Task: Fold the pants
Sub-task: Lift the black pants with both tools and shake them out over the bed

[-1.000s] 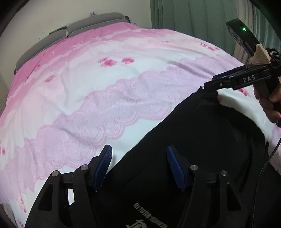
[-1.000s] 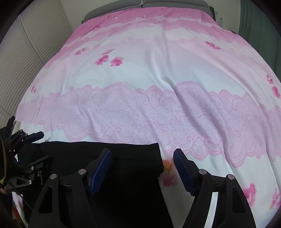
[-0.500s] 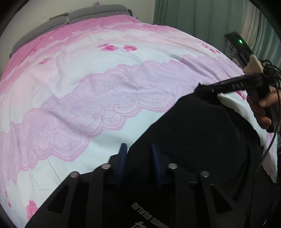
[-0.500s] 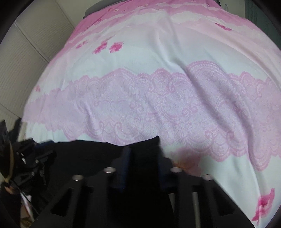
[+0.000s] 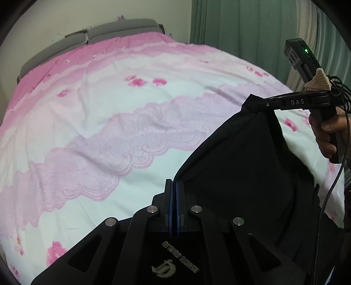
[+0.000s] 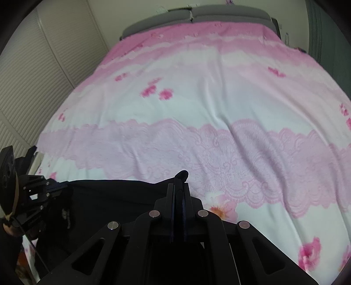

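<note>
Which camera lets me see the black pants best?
The left wrist view: the black fabric pants spread wide there, stretched between the left hand-held gripper and the right hand-held gripper. The right wrist view shows only a dark strip beside the fingers.

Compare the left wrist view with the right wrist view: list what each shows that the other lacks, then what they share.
Only the left wrist view shows the green curtain and the right hand on its handle. Only the right wrist view shows the slatted closet door. Both show the pink bedspread, the grey headboard, and the black pants pinched by the left gripper and right gripper.
</note>
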`<state>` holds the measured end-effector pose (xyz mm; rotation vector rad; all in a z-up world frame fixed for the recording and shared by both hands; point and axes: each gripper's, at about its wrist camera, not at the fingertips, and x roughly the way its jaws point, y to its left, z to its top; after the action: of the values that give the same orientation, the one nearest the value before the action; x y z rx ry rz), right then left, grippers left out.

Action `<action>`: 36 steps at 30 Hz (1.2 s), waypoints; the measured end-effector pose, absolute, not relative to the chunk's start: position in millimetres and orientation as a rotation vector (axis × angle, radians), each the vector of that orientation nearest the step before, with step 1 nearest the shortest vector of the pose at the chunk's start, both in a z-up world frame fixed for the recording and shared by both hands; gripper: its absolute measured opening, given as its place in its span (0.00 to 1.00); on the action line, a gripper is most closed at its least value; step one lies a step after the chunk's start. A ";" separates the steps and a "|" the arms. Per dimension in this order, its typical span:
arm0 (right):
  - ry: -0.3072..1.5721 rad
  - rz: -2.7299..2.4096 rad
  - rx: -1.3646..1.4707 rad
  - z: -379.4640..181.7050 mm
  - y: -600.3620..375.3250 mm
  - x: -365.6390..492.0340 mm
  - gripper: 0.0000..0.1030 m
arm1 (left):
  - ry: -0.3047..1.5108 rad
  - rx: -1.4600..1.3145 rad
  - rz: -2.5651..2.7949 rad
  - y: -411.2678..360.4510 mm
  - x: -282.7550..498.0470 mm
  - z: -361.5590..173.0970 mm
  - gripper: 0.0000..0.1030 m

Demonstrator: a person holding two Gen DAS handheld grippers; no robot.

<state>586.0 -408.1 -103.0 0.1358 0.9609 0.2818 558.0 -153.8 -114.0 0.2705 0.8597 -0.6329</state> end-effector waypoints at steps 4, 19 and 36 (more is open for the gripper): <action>0.901 0.308 0.122 -77.0 -409.5 558.6 0.06 | 0.823 0.241 -0.643 -146.7 538.4 -88.6 0.04; 0.746 0.357 0.096 -10.4 -413.7 398.7 0.06 | 0.676 0.303 -0.623 -141.9 390.3 -25.4 0.04; 0.734 0.331 0.146 -80.3 -433.8 197.0 0.06 | 0.615 0.333 -0.614 -160.1 189.2 -78.0 0.04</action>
<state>197.0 -433.8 -80.3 0.1460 0.7343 0.3309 189.2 -160.1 -78.0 0.3330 0.6151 -0.6138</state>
